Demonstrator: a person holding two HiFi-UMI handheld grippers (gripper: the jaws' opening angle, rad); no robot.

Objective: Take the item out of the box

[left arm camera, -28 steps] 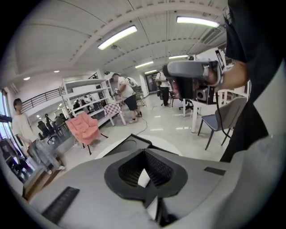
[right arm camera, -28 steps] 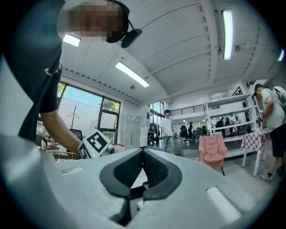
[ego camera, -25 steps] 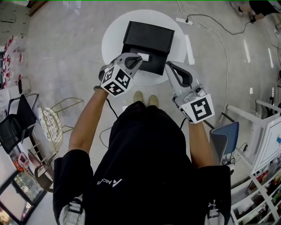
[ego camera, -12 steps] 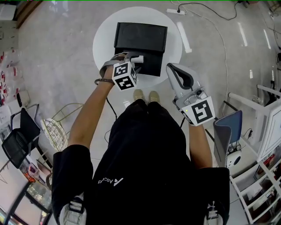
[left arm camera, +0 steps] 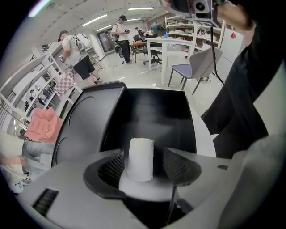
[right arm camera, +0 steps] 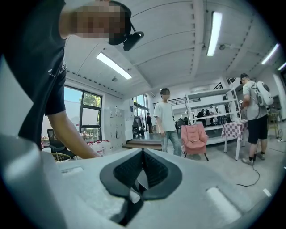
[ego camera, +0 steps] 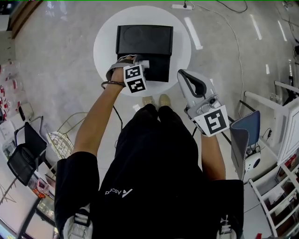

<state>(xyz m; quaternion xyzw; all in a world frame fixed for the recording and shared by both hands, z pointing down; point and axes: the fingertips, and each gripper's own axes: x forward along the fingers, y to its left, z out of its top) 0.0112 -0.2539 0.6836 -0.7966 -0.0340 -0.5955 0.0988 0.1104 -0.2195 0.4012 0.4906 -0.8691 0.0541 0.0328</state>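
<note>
A black box stands open on the round white table (ego camera: 180, 51), base (ego camera: 159, 70) toward me and lid (ego camera: 144, 39) behind it. My left gripper (ego camera: 141, 64) is low at the base's left edge, pointing right. Its jaws are opening around a small white block (left arm camera: 140, 159) that stands upright on the white tabletop (left arm camera: 203, 138) in front of the base (left arm camera: 149, 116). A gap shows beside the right pad (left arm camera: 176, 165). My right gripper (ego camera: 183, 73) hangs off the table's right edge, tilted upward, shut and empty (right arm camera: 143, 154).
My shoes (ego camera: 156, 100) sit under the table's near edge. A power strip (ego camera: 180, 6) and cables lie on the floor beyond. A blue chair (ego camera: 243, 140) is at right, a wire basket chair (ego camera: 56, 137) at left. People, shelves and a pink armchair (right arm camera: 194, 136) fill the room.
The left gripper carried the white block from over the box base to its left edge, came down, and its jaws spread apart. The right gripper stayed raised and shut.
</note>
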